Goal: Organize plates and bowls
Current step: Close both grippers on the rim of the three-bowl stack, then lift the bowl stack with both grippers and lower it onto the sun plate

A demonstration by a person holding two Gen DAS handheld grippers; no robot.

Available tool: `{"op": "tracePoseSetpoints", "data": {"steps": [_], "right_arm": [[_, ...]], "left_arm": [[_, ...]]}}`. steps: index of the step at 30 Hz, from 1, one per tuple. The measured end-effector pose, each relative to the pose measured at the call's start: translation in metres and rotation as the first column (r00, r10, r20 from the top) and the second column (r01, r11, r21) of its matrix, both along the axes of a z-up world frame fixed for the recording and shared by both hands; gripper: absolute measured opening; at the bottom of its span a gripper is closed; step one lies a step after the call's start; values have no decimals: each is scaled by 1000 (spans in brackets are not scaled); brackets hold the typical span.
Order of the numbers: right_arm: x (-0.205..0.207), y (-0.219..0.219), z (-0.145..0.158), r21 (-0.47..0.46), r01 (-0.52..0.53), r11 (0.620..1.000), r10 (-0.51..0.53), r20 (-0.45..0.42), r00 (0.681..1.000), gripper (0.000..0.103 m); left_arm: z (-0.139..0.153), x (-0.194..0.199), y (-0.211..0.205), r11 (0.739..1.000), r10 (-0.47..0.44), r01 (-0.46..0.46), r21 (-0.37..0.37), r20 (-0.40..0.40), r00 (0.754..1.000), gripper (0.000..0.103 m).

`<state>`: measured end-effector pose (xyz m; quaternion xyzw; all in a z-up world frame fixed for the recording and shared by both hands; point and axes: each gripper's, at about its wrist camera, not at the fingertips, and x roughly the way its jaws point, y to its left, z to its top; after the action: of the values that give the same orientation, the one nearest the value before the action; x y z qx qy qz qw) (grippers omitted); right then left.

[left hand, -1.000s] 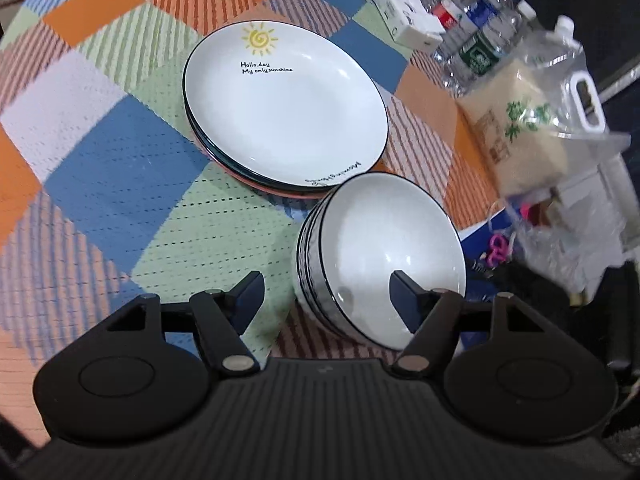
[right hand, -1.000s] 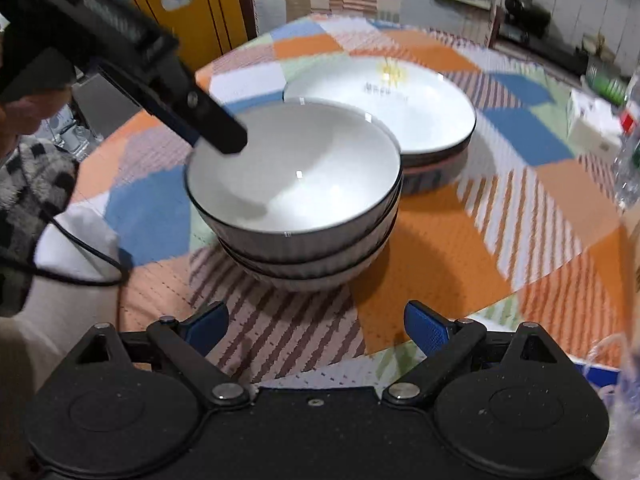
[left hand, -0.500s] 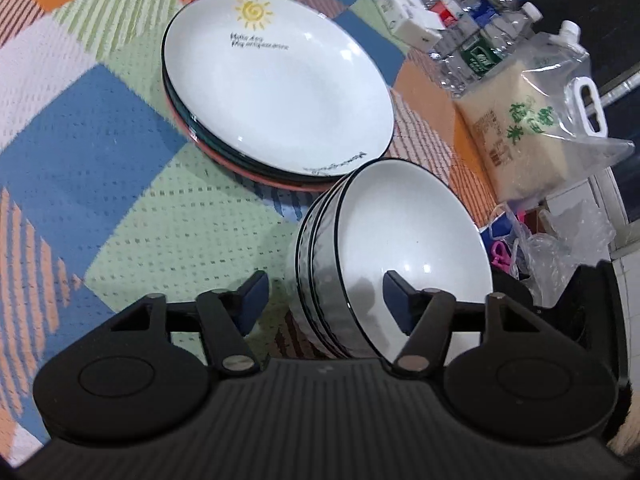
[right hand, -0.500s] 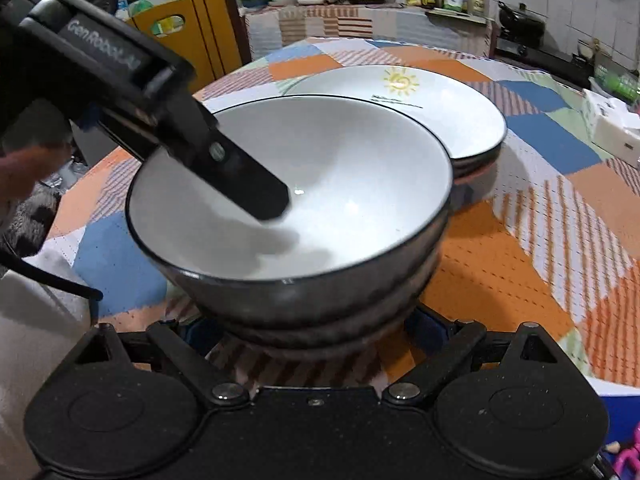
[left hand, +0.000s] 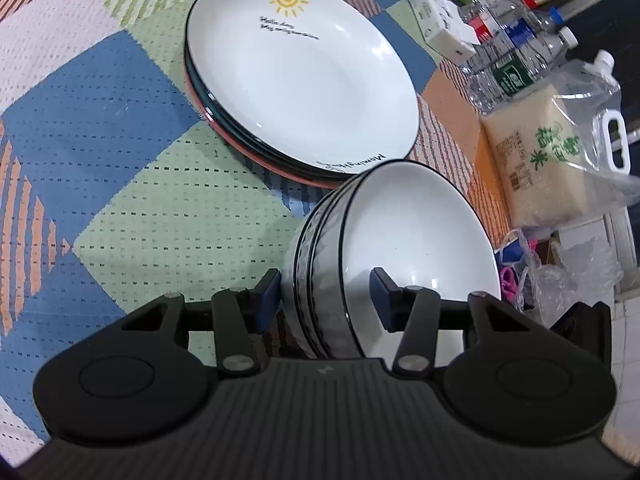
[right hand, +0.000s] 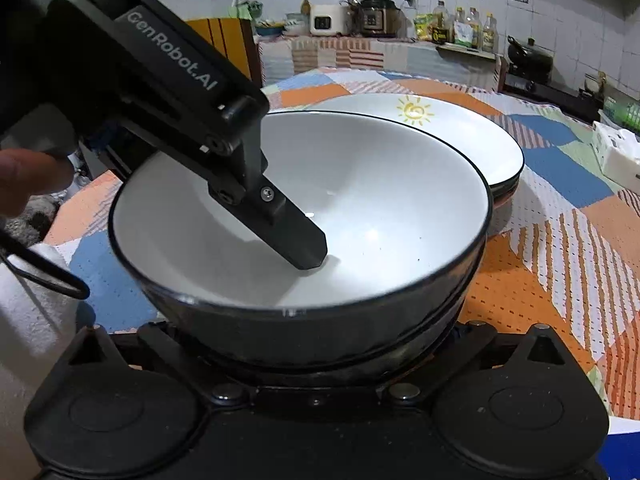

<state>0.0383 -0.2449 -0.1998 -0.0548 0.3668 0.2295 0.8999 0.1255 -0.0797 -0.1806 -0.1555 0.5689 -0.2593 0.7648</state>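
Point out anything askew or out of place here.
Nothing looks spilled or broken. The bowl stack sits at the table edge beside the plate stack, its rim overlapping the plates. The left tongs straddle its wall, one finger inside.

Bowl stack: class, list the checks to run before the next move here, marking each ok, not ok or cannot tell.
1. Left gripper straddles the rim of the bowl stack, one finger inside, one outside: ok.
2. Left jaws clamped firmly on the wall: cannot tell.
3. Right gripper placed on the stack: its fingers are hidden beneath the bowls: cannot tell.
4. Bowls nested evenly, rims parallel: ok.
5. Gap between the bowls and the plate stack: cannot tell; they overlap in both views.
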Motion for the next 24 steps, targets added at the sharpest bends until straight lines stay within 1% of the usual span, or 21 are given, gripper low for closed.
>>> {"op": "tracePoseSetpoints", "data": {"steps": [3, 8, 11, 16, 21, 24], "right_arm": [[-8, -3, 1, 40, 22, 999, -22, 11, 1000, 103], [-21, 0, 9, 2, 3, 1000, -3, 38, 999, 103], [-23, -3, 20, 26, 22, 999, -23, 44, 999, 103], [-15, -5, 45, 38, 33, 999, -37, 97, 995, 103], [-2, -6, 69, 44, 14, 999, -22, 163, 986, 103], [6, -4, 80, 43, 3, 999, -11, 181, 983, 103]], "left_arm": [[5, -6, -2, 1000, -27, 26, 13, 9, 1000, 47], [20, -16, -6, 996, -84, 83, 26, 36, 996, 47], [38, -16, -9, 993, -111, 108, 39, 63, 992, 47], [72, -11, -10, 992, -125, 120, 45, 132, 983, 47], [104, -1, -7, 991, -132, 126, 43, 171, 976, 47], [118, 8, -6, 992, -123, 115, 56, 179, 976, 48]]}}
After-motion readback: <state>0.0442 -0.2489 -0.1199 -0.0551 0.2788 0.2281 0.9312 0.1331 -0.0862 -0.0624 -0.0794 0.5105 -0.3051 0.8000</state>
